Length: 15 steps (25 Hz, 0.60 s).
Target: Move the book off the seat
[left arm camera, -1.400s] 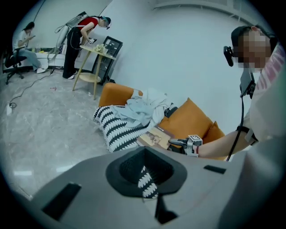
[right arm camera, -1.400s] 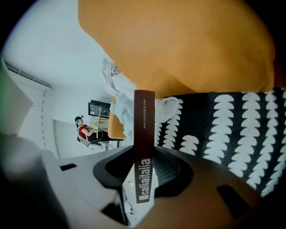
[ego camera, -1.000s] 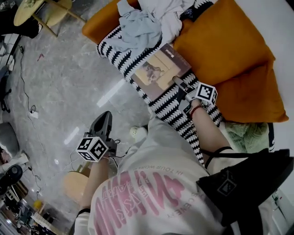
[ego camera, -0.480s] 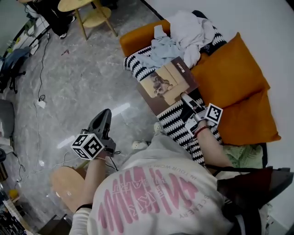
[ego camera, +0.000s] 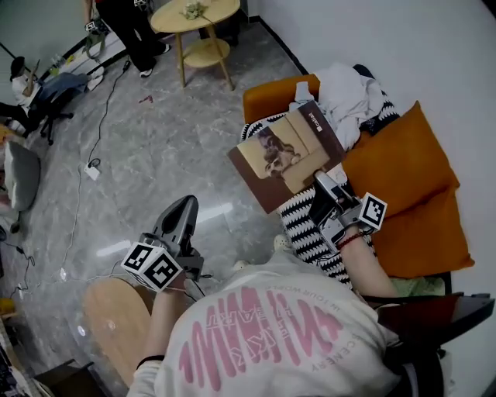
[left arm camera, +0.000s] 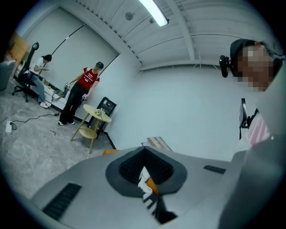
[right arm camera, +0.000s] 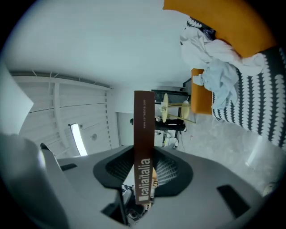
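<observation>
The book (ego camera: pixel 283 151), brown with a tan cover photo, hangs tilted in the air over the front edge of the sofa seat. My right gripper (ego camera: pixel 325 186) is shut on its near corner. In the right gripper view the brown spine (right arm camera: pixel 144 134) stands upright between the jaws of the right gripper (right arm camera: pixel 144 179). The seat is covered by a black-and-white striped blanket (ego camera: pixel 310 236). My left gripper (ego camera: pixel 186 205) hangs over the floor to the left of the sofa, well apart from the book. The left gripper (left arm camera: pixel 145 176) is shut and holds nothing.
A pile of pale clothes (ego camera: pixel 349 93) lies on the sofa's far end, and orange cushions (ego camera: pixel 407 167) lean at the right. A round yellow side table (ego camera: pixel 194 15) and a standing person (ego camera: pixel 136 27) are further off. A round wooden stool (ego camera: pixel 112 318) stands by my left side.
The book has come up off the striped blanket with the right gripper and now hangs tilted above the seat's edge. The left gripper has stayed low at the left.
</observation>
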{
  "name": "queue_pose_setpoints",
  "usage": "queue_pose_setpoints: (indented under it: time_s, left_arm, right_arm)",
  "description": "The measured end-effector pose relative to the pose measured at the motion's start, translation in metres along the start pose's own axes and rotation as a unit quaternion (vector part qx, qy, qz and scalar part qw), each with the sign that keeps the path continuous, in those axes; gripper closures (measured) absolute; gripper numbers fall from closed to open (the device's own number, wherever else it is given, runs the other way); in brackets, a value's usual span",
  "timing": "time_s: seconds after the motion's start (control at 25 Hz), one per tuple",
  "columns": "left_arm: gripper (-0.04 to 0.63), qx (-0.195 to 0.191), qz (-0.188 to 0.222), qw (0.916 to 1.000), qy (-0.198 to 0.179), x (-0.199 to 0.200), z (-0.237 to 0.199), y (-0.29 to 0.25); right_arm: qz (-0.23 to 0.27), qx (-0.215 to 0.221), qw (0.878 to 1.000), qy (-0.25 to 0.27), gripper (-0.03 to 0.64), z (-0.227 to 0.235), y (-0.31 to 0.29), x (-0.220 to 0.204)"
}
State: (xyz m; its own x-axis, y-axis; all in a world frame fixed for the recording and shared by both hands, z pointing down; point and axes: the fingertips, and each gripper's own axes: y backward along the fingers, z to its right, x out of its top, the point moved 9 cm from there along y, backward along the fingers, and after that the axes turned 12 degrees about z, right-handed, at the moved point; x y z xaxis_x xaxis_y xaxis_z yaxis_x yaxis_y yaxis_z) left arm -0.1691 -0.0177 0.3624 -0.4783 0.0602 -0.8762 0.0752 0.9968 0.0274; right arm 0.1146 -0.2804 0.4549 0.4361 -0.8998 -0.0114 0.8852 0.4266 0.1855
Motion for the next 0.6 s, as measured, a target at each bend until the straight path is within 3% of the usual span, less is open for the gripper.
queue_pose_setpoints:
  time_s: [0.48, 0.6]
  left_arm:
    - [0.586, 0.035, 0.107, 0.9934, -0.022, 0.057, -0.023, 0.075]
    - [0.586, 0.05, 0.108, 0.9913, -0.057, 0.07, -0.024, 0.09]
  right_arm:
    - [-0.075, 0.132, 0.987, -0.049, 0.472, -0.071, -0.092, -0.067]
    - [-0.091, 0.147, 0.983, -0.06, 0.472, -0.077, -0.104, -0.083]
